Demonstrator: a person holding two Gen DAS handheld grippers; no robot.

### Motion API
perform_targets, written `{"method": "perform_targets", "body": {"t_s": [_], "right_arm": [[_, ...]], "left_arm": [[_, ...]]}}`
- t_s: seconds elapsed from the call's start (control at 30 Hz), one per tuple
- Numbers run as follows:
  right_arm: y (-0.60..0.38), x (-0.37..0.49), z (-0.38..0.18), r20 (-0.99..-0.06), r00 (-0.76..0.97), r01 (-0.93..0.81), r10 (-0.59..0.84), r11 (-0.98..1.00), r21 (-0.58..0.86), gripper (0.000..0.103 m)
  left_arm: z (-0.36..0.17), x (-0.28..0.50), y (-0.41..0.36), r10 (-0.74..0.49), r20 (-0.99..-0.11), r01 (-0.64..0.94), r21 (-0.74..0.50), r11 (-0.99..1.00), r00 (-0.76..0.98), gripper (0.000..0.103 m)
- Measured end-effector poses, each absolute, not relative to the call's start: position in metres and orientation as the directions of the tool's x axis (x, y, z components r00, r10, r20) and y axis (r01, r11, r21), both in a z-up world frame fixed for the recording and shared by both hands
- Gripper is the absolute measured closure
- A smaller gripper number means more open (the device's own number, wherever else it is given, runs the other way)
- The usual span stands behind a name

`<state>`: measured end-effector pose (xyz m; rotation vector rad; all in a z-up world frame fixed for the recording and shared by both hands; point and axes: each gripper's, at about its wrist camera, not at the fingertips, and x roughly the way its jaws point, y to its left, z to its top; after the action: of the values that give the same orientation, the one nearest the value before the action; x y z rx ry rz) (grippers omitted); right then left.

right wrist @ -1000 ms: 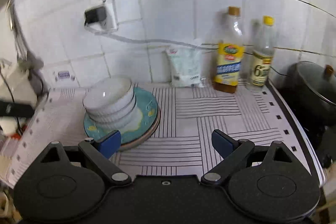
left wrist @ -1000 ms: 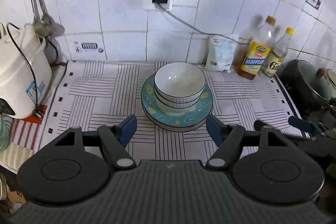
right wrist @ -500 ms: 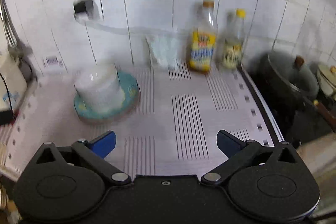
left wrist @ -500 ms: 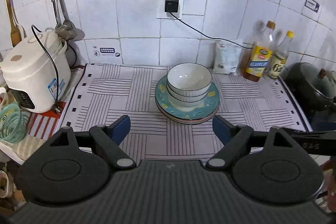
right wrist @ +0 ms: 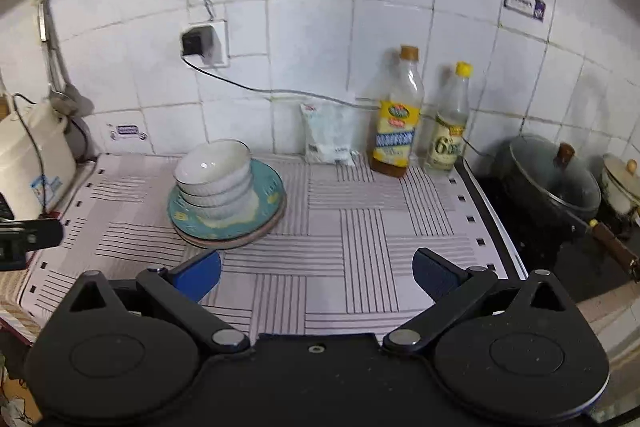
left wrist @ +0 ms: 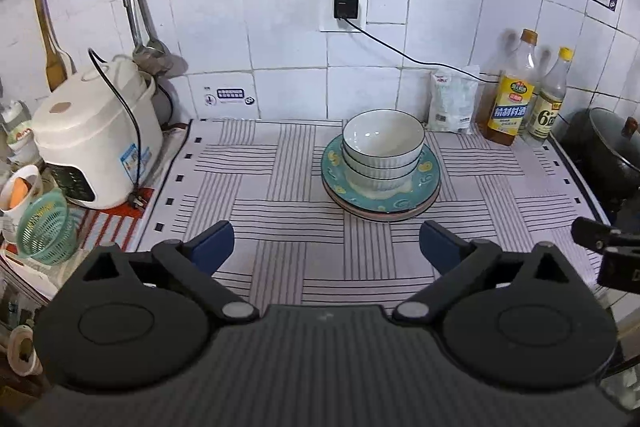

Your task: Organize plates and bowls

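left gripper (left wrist: 326, 241) spread wide, empty, squarely facing | bowls (left wrist: 383, 143) nested on plates (left wrist: 424, 193), mid-mat, dead ahead and apart | right gripper (right wrist: 316, 273) spread, empty, stack off ahead-left; left looks better placed

Bare mat (left wrist: 288, 227) before stacked bowls (left wrist: 383, 147).

Home kitchen: tiled wall (left wrist: 280, 27), rice cooker (left wrist: 94, 139), oil bottles (left wrist: 512, 95), lidded pot (right wrist: 552, 183) on stove.
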<state>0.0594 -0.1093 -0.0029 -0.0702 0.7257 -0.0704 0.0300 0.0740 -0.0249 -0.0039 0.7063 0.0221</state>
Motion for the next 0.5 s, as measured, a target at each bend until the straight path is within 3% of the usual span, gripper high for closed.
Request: {"method": "perform_targets", "body": {"t_s": [0.2, 0.5], "right_arm": [[-0.111, 0.052, -0.002, -0.66, 0.75, 0.052, -0.049, 0.999, -0.014, 0.0], [-0.102, 0.041, -0.002, -0.638, 0.768, 0.036, -0.062, 0.998, -0.054, 0.0]], "left_arm": [[-0.02, 0.018, 0.081, -0.03, -0.636, 0.006, -0.04, 0.999, 0.771, 0.002], [-0.022, 0.006, 0.081, -0.007, -0.636, 0.004, -0.005, 1.0, 0.772, 0.002]]}}
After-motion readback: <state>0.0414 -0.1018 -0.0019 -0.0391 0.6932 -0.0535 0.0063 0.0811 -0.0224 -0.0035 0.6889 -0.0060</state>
